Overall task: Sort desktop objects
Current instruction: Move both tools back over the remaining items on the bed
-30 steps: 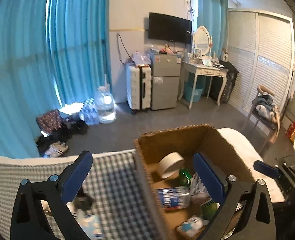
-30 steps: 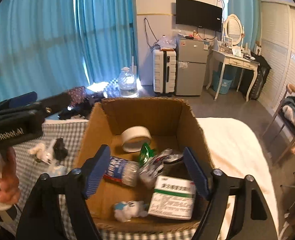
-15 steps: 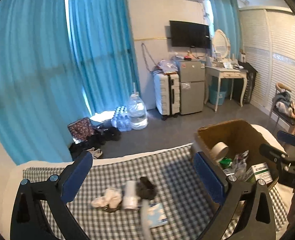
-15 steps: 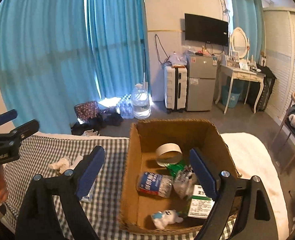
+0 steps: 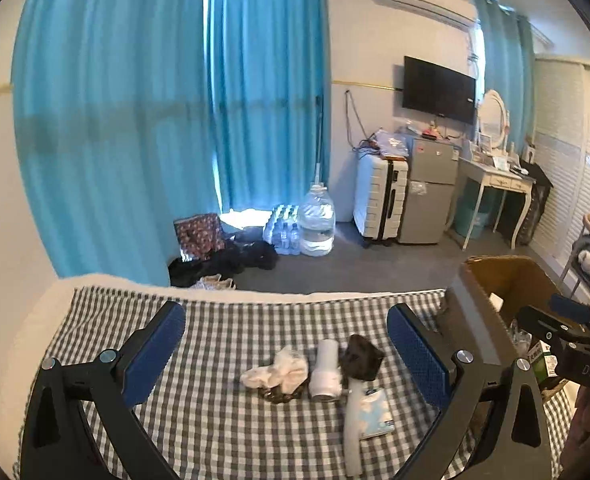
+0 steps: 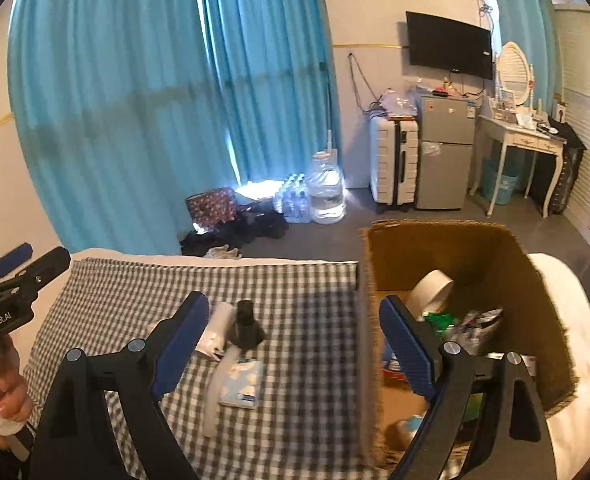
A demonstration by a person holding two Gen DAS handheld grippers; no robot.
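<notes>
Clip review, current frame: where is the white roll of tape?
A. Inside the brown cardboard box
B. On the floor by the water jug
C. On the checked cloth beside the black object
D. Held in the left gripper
A: the white roll of tape leans inside the brown cardboard box, apart from the loose items on the checked cloth.

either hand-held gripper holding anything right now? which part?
Nothing. Left hand-held gripper and right hand-held gripper are both open, empty, above the checked cloth.
</notes>
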